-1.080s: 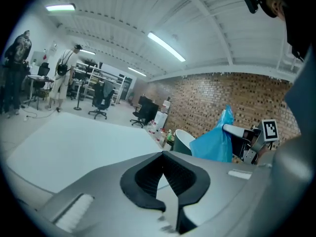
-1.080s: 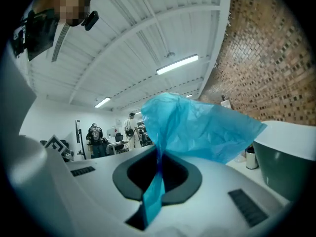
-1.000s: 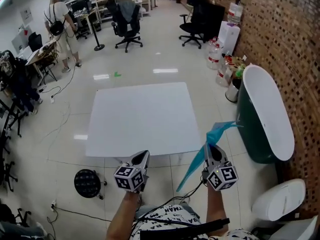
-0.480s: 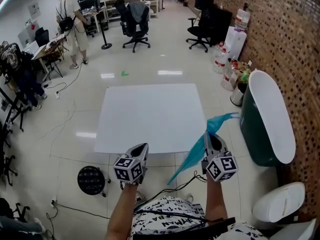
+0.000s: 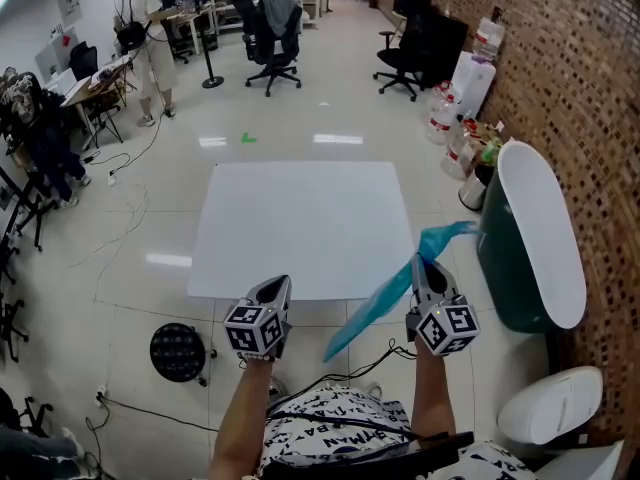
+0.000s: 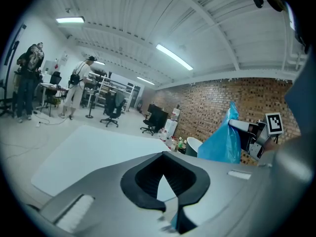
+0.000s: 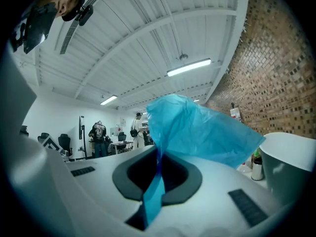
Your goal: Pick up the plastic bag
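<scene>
A blue plastic bag point(image 5: 398, 286) hangs in the air over the table's near right corner. My right gripper point(image 5: 421, 264) is shut on it near its top. A short end sticks out past the jaws toward the green tub, and the long tail droops down and left. In the right gripper view the bag point(image 7: 197, 130) runs through the closed jaws of the right gripper point(image 7: 158, 157). My left gripper point(image 5: 277, 286) is shut on nothing, just in front of the table's near edge. From the left gripper point(image 6: 165, 174) view the bag point(image 6: 220, 142) shows at the right.
A white square table point(image 5: 300, 223) stands ahead. Close on the right, against the brick wall, is a dark green tub with a white lid point(image 5: 535, 228). A black round stool point(image 5: 177, 351) and cables lie on the floor at the left. Office chairs point(image 5: 275, 18) and a standing person point(image 5: 148, 33) are far back.
The head view has shifted a little. The bag's hanging tail has swung slightly to the left. The right gripper's hold on the bag is unchanged, and the left gripper stays shut and empty.
</scene>
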`<state>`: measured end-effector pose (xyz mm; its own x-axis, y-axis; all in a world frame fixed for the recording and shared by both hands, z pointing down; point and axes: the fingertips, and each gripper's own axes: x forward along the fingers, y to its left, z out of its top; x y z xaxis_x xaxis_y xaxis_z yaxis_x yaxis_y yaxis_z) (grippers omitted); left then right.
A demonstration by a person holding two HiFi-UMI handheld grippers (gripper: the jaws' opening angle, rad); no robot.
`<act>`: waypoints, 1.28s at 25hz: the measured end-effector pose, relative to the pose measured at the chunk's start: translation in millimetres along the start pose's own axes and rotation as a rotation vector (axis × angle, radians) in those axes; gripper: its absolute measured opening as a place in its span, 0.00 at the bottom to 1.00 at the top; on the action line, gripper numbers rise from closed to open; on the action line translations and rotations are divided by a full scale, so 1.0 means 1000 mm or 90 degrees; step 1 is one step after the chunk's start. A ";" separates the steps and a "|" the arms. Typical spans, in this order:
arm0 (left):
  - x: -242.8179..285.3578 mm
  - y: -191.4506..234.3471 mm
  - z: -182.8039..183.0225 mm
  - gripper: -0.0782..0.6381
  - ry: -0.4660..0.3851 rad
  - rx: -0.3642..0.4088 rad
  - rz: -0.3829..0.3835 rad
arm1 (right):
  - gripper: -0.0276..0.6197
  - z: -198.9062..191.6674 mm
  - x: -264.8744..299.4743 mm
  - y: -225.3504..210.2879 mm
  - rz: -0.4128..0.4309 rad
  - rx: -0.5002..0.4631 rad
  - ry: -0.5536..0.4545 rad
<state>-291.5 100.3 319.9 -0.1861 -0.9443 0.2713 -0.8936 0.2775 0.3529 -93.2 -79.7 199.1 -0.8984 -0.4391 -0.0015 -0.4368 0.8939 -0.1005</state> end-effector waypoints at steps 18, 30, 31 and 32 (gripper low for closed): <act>0.009 -0.021 -0.012 0.11 0.003 -0.036 0.051 | 0.05 0.072 0.074 -0.164 0.011 -0.106 0.070; 0.000 0.028 -0.062 0.11 0.066 -0.072 0.113 | 0.06 -0.058 0.294 -0.004 0.303 -0.663 0.230; -0.003 0.036 -0.066 0.11 0.074 -0.075 0.116 | 0.06 -0.096 0.303 0.025 0.358 -0.768 0.248; -0.004 0.046 -0.070 0.11 0.081 -0.078 0.122 | 0.06 -0.137 0.308 0.052 0.418 -0.870 0.262</act>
<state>-303.4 129.1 397.5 -0.2872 -0.8449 0.4514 -0.7891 0.4758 0.3886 -399.0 -156.4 329.8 -0.7911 -0.1061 0.6024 0.5159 0.4133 0.7503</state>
